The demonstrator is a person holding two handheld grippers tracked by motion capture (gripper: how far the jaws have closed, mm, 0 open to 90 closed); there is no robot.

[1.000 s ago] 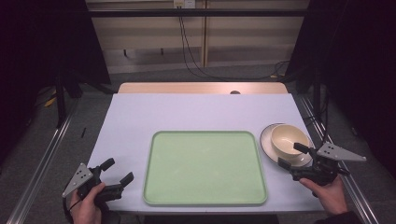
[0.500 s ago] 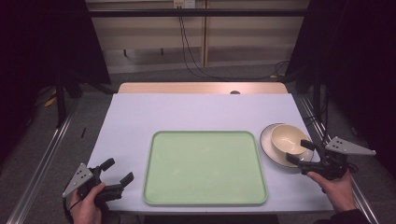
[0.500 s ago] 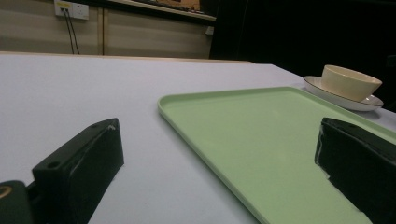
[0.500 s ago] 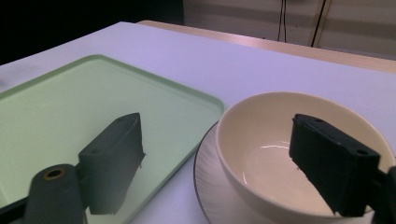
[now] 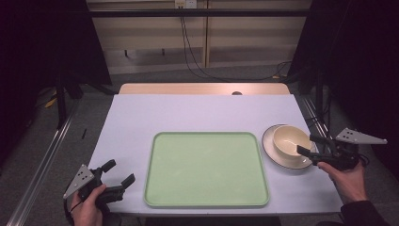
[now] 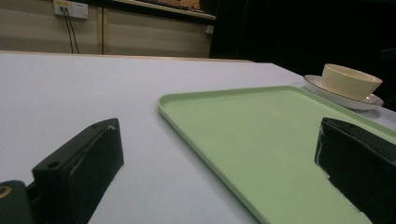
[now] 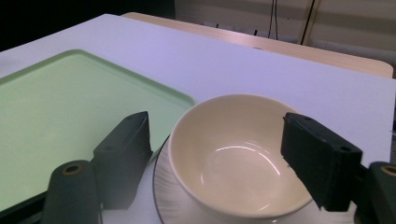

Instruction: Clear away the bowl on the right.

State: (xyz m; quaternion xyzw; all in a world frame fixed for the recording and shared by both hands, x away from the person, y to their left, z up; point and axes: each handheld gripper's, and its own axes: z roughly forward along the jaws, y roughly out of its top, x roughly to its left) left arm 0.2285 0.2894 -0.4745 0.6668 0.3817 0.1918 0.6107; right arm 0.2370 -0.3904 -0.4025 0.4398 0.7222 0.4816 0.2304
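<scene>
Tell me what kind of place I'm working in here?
Likely a lab recording station, not a kitchen: a white table ringed by dark curtains, cables down the back wall, and only a green tray and a bowl on a plate.

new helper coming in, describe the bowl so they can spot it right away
Start at the big green tray in the middle of the white table; just off its right edge lies a pale plate. The bowl stands on that plate, cream, round and empty, with the open right gripper at it.

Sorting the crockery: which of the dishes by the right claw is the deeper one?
The cream bowl. It stands on the flat plate with the dark rim, right of the green tray, between the right claw's open jaws.
</scene>
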